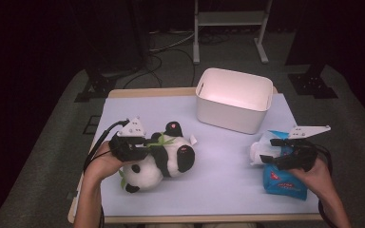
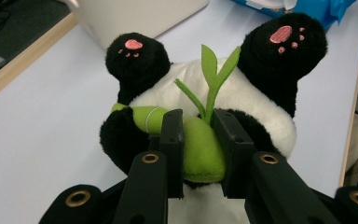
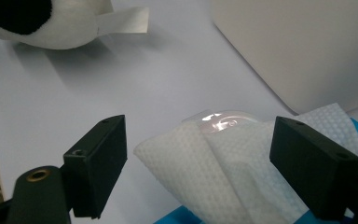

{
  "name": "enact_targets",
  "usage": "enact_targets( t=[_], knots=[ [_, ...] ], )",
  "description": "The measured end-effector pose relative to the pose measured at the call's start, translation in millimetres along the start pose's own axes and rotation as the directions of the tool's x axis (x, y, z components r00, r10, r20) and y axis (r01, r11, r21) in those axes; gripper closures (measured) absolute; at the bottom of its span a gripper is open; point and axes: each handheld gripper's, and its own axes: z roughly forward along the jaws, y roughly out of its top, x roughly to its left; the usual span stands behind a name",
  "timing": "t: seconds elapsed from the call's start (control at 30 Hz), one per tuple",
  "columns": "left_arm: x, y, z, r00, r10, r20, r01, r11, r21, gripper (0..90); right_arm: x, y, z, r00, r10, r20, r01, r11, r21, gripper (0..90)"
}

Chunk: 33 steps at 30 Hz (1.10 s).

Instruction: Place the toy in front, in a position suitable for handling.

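A black-and-white panda plush lies on its back at the left of the table, its pink-soled feet up. My left gripper reaches into it from the left. In the left gripper view that gripper is shut on the green bamboo shoot sewn to the panda's belly. At the right, my right gripper hangs over a blue wipes pack. Its jaws stand wide open, with a white wipe sticking up from the pack between them and untouched by the left pad.
A white plastic bin stands at the back right of the pale mat; its wall is close beyond the wipes. The panda's label lies flat on the mat. Stands and cables sit on the dark floor behind.
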Motion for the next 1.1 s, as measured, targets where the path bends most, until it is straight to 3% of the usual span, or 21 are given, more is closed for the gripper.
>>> enact_targets(
  t=[0.5,1.1],
  knots=[
    [-7.3,33.3,26.4,0.9963,0.060,0.062,-0.061,0.9978,0.024,74.5,-2.2,-1.6,-4.1,1.0000,0.002,0.001,-0.002,1.000,-0.005,17.7],
    [-18.2,63.6,59.9,0.9852,0.110,0.132,-0.116,0.9922,0.045,74.5,-4.3,-3.0,-9.1,1.0000,0.001,0.002,-0.001,1.000,-0.006,17.7]
  ],
)
